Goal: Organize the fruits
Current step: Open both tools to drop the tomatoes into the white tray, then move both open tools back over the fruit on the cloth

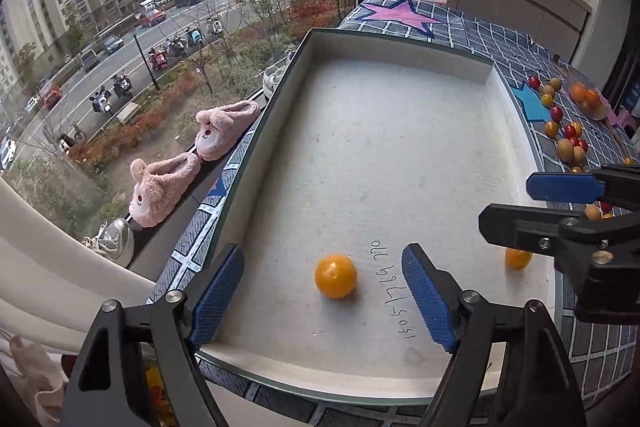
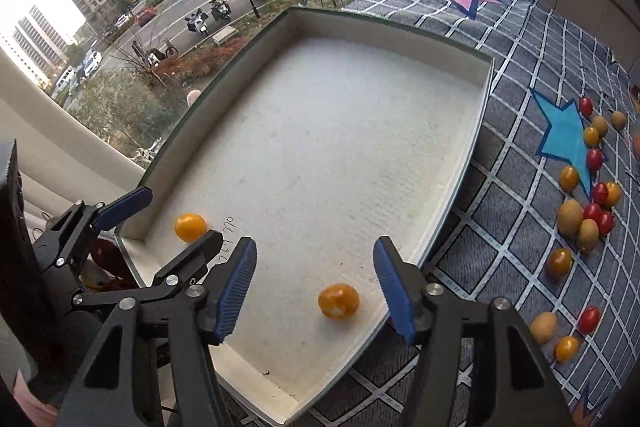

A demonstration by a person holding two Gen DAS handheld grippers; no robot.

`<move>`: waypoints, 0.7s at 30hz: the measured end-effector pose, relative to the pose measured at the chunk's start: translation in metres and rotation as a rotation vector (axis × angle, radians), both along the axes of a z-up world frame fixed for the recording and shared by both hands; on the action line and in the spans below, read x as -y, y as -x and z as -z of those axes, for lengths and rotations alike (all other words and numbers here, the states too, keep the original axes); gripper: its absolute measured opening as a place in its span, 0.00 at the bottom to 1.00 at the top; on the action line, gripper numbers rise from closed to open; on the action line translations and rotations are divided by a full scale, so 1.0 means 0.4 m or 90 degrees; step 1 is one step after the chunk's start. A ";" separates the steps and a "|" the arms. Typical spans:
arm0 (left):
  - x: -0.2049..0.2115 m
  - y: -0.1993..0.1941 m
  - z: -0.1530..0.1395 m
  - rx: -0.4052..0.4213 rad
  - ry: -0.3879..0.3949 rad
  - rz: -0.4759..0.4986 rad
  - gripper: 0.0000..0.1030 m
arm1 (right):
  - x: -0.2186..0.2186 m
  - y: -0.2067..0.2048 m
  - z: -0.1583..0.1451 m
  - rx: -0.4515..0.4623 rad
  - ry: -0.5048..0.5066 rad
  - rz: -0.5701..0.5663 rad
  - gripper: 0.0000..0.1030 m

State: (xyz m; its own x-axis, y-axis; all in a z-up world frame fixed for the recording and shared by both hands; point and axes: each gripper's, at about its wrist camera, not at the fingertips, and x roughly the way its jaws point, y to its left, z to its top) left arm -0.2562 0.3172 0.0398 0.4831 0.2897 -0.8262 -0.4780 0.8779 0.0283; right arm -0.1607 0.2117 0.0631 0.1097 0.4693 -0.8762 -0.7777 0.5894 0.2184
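So, both tongs are held apart and empty over the near end of the box. The left gripper [image 1: 324,291] is spread around one yellow tomato [image 1: 335,275] lying near the box's near-left corner, with nothing clamped. The right gripper [image 2: 316,285] is open too, and a second yellow tomato [image 2: 338,301] sits between its fingers, close to the near-right wall and not touched.

Only these two fruits are seen inside the box [image 1: 400,43]; the rest of its white floor is bare. The job is judged barely begun. A scatter of loose fruit [image 2: 588,203], red, yellow and brownish, is still spread on the checked cloth [image 2: 504,187] along the box's right side, well apart from the tongs. A clear bowl [image 1: 588,99] with orange fruit is seen near the cloth's far-right edge.

How the fruit is meant to be sorted cannot be told. The brownish fruits are too small to be named. The bowl is cut off by the frame edge, and some loose fruit is hidden behind the right gripper in the left view.
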 end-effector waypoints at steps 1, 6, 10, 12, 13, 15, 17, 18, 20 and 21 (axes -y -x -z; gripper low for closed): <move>0.001 0.000 -0.003 0.001 0.002 0.000 0.80 | 0.010 0.001 -0.013 0.003 -0.009 0.004 0.77; 0.035 -0.010 -0.028 0.002 -0.006 0.023 0.80 | 0.077 -0.006 -0.054 0.022 -0.029 0.027 0.79; 0.088 -0.032 -0.056 0.010 -0.019 0.054 0.80 | 0.160 -0.031 -0.047 0.026 -0.030 0.059 0.79; 0.120 -0.045 -0.068 0.014 -0.024 0.071 0.80 | 0.207 -0.035 -0.043 0.029 -0.025 0.077 0.79; 0.137 -0.053 -0.073 0.016 -0.025 0.081 0.80 | 0.232 -0.046 -0.038 0.030 -0.021 0.088 0.79; 0.174 -0.071 -0.079 0.018 -0.027 0.102 0.80 | 0.286 -0.066 -0.024 0.033 -0.012 0.111 0.79; 0.211 -0.090 -0.082 0.018 -0.032 0.121 0.80 | 0.344 -0.090 -0.012 0.033 -0.003 0.139 0.79; 0.229 -0.098 -0.081 0.016 -0.033 0.131 0.80 | 0.372 -0.100 -0.007 0.031 0.000 0.153 0.79; 0.267 -0.114 -0.078 0.012 -0.034 0.150 0.80 | 0.429 -0.120 0.008 0.024 0.006 0.182 0.79; 0.285 -0.122 -0.076 0.010 -0.034 0.158 0.80 | 0.459 -0.131 0.016 0.021 0.009 0.198 0.79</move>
State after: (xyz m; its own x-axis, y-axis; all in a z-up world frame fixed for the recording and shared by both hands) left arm -0.2075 0.2031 0.0703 0.5578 0.2033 -0.8047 -0.2494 0.9658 0.0712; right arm -0.1082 0.0281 0.0566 0.2741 0.3964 -0.8762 -0.5662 0.8030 0.1861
